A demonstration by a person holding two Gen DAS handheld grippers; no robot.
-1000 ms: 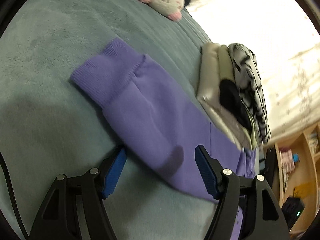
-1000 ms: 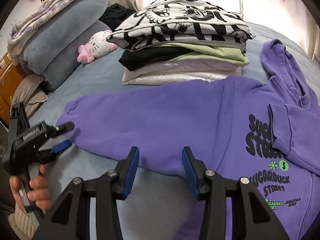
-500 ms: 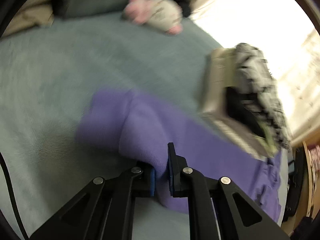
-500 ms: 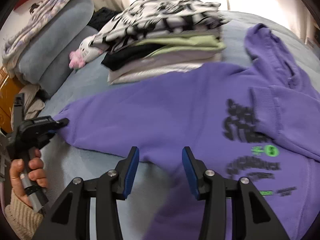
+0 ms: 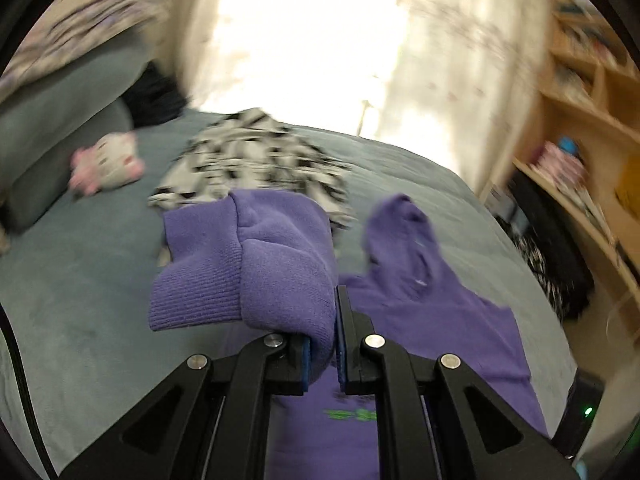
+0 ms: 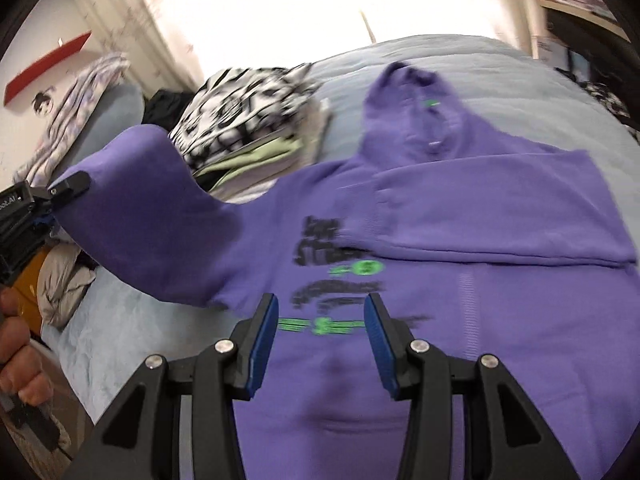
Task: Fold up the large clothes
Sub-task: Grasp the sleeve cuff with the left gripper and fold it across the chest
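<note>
The left gripper [image 5: 320, 350] is clamping the end of the purple hoodie's sleeve [image 5: 256, 276], its blue pads pressed against the fabric on both sides. The ribbed cuff [image 5: 196, 292] is drooping to the left of the closed fingers, and the sleeve is hanging raised above the bed [image 5: 80, 320]. In the right wrist view the same sleeve [image 6: 152, 232] is arching up from the garment toward the left gripper [image 6: 68, 186] at the far left edge, where a bare hand [image 6: 20, 360] is gripping the handle below it.

The right gripper [image 6: 320, 336] is standing released, its jaws spread wide and holding nothing, hovering over the lower chest of the purple hoodie [image 6: 480, 320]. The hoodie is lying face up on the bed directly ahead of this gripper, black and green lettering [image 6: 332, 280] showing just beyond the fingertips. The other sleeve [image 6: 480, 212] is lying folded across the chest, ahead and to the right. The hood [image 6: 416, 116] is lying flat farther ahead.

A stack of folded clothes [image 6: 248, 120], topped by a black-and-white patterned piece, is sitting ahead and left of the right gripper, just beyond the lifted sleeve. A pink-and-white plush toy [image 5: 106, 164] is resting far left of the left gripper. Both views are blurring noticeably.
</note>
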